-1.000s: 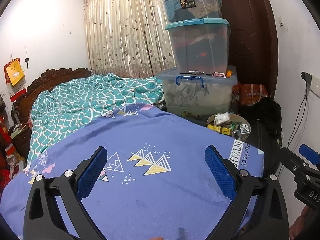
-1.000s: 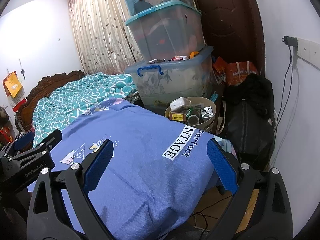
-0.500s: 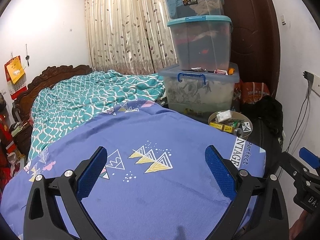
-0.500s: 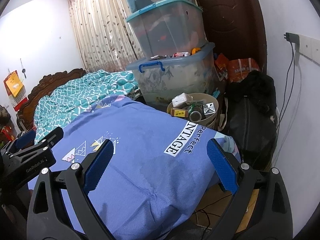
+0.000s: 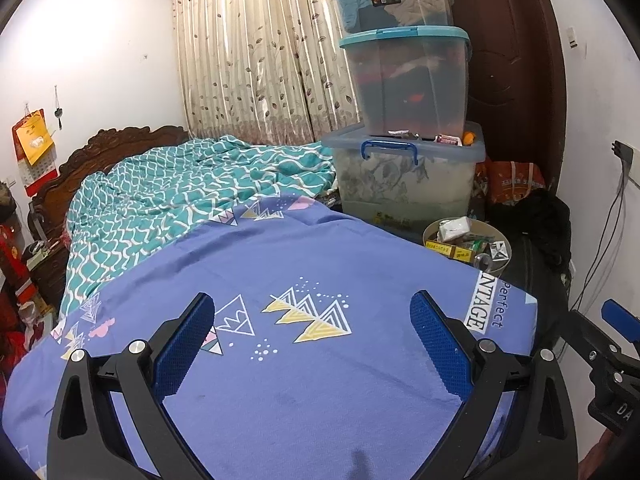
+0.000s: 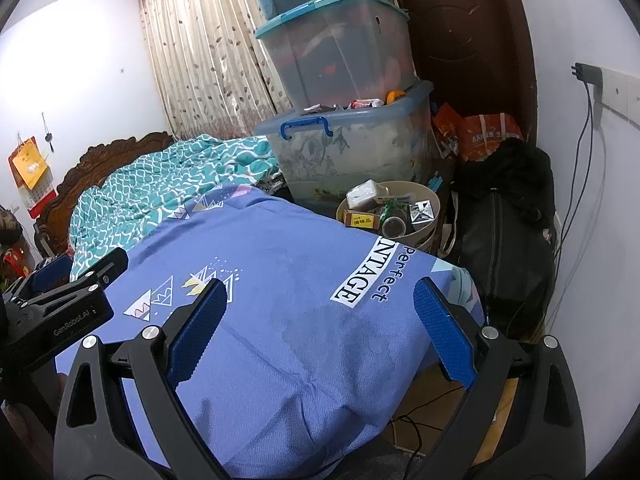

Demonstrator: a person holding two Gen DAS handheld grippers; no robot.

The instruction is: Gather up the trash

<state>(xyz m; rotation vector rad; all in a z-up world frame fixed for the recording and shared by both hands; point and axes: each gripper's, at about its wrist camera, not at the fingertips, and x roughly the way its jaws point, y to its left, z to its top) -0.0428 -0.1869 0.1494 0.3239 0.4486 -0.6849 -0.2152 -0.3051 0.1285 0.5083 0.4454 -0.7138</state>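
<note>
A round beige trash bin [image 5: 498, 268] [image 6: 430, 216] stands on the floor past the bed's far right corner. It holds a white wad [image 6: 366, 196], a yellow box [image 6: 362, 222], a tape roll and small packets. My left gripper [image 5: 312, 344] is open and empty over the purple bed sheet [image 5: 280, 272]. My right gripper [image 6: 320, 332] is open and empty over the sheet's right part, nearer the bin. The right gripper shows at the right edge of the left wrist view [image 5: 612, 344]; the left gripper shows at the left of the right wrist view [image 6: 60, 300].
Three stacked clear storage boxes [image 5: 404, 92] stand behind the bin. A black bag [image 6: 504, 236] and red bags [image 6: 488, 136] lie by the dark door. Cables [image 6: 576, 200] hang from a wall socket. A teal quilt [image 5: 180, 196] covers the far bed.
Both grippers have shifted slightly, so the bin and boxes sit a little lower and closer in both views. Both stay open and empty.
</note>
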